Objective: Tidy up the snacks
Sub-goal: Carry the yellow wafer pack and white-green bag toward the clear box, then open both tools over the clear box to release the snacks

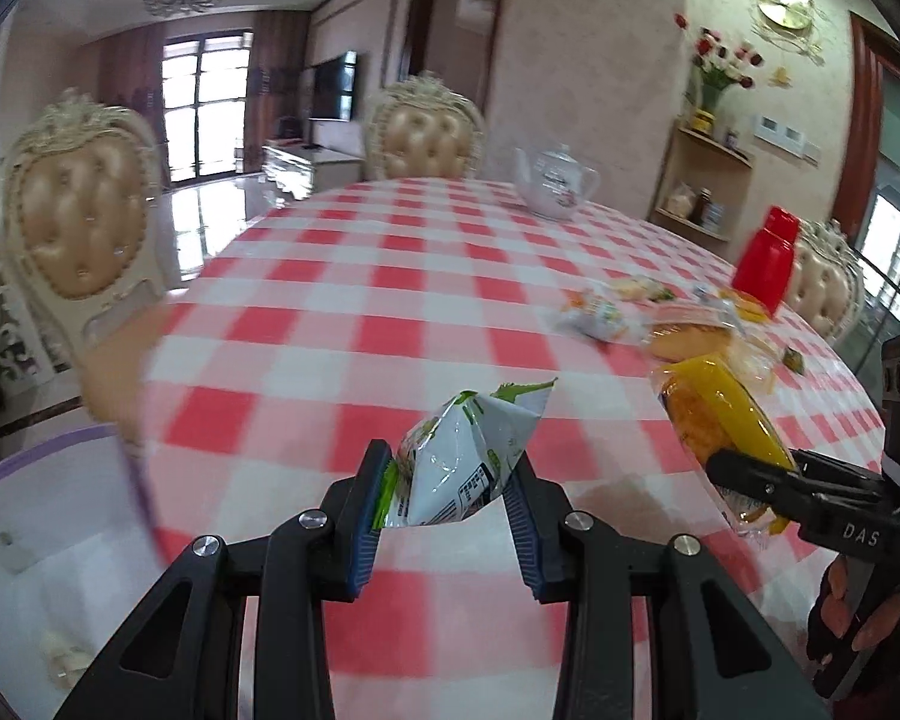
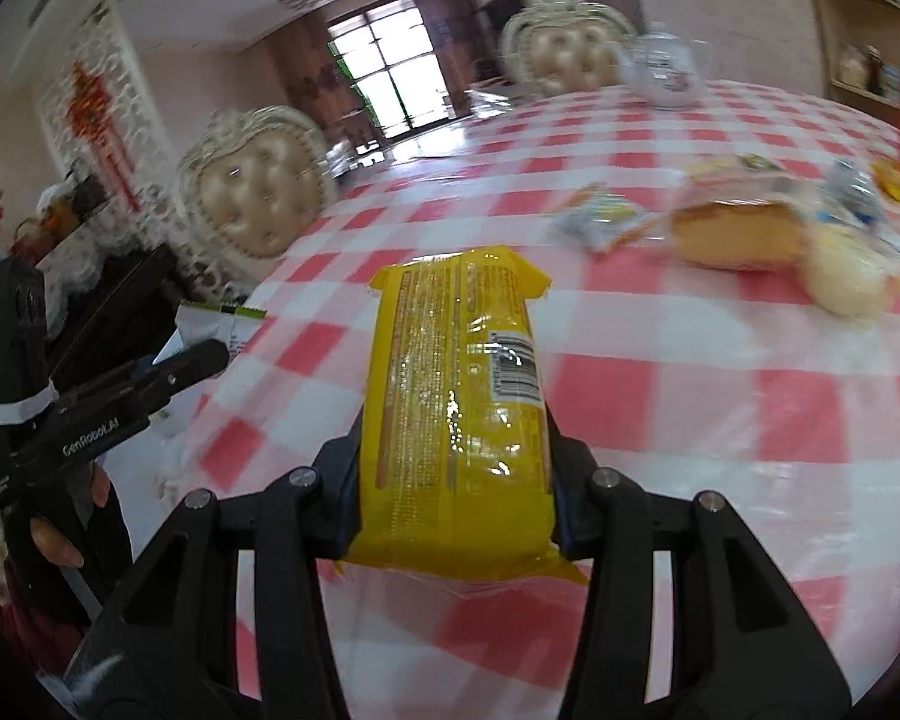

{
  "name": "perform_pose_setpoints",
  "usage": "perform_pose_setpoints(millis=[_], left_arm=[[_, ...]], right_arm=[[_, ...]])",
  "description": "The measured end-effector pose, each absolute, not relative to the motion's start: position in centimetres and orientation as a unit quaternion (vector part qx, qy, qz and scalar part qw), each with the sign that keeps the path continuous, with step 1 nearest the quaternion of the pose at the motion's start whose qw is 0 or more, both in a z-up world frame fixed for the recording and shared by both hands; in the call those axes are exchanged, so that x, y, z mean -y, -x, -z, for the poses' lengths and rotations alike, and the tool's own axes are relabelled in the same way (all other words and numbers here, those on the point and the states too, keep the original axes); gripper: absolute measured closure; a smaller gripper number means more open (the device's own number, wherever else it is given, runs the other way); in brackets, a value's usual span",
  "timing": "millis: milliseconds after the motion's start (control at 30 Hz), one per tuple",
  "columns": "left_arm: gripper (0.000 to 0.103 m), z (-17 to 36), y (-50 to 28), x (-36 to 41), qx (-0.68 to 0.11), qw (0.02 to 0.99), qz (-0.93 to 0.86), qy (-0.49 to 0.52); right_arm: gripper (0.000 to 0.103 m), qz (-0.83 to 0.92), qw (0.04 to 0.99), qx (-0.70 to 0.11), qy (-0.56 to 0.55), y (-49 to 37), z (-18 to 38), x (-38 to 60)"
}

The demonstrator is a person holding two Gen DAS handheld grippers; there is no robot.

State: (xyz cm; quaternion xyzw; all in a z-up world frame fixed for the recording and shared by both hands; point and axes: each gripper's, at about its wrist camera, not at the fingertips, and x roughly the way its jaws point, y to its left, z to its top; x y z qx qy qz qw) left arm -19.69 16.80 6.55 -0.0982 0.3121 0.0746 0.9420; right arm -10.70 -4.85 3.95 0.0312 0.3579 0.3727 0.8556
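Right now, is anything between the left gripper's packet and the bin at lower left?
Nothing visible. The green-and-white packet is clamped in the left gripper over the checked table. The white, purple-rimmed bin sits past the table edge, and the gap between them looks clear.

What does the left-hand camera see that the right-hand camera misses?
Only the left wrist view shows the purple-rimmed white bin and the wall clock. Only the right wrist view shows the yellow packet's barcode. Both show the yellow packet clamped in the right gripper, the green-and-white packet in the left gripper, the teapot and the checked tablecloth.
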Motion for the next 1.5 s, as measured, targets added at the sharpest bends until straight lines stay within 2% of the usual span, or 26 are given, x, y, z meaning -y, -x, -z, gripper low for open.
perform_pose_setpoints(millis=[567,900,967,1033,1100,1300,1500], left_arm=[[0.064,-5.6,30.8,-32.9,-0.306,0.896,-0.288,0.145],[0.059,-5.2,32.3,-35.6,-0.305,0.877,-0.34,0.153],[0.05,-5.1,32.6,-35.7,-0.303,0.871,-0.353,0.158],[0.028,-5.5,32.8,-35.5,-0.292,0.865,-0.377,0.153],[0.02,-6.3,33.1,-34.9,-0.274,0.868,-0.39,0.143],[0.016,-8.7,31.4,-31.3,-0.236,0.904,-0.325,0.148],[0.015,-9.6,23.6,-23.8,-0.262,0.94,-0.164,0.147]], right_arm=[[0.052,-0.546,0.753,-0.349,0.111,21.8,-3.0,-14.0],[0.051,-0.587,0.704,-0.354,0.185,26.5,-0.2,-20.3],[0.049,-0.597,0.693,-0.357,0.188,26.6,0.0,-20.7],[0.043,-0.61,0.687,-0.354,0.176,26.8,-0.5,-20.3],[0.035,-0.619,0.691,-0.343,0.149,26.3,-1.5,-19.0],[0.033,-0.564,0.76,-0.307,0.1,22.3,-4.7,-12.6],[0.025,-0.453,0.836,-0.31,0.021,14.4,-5.7,-0.9]])
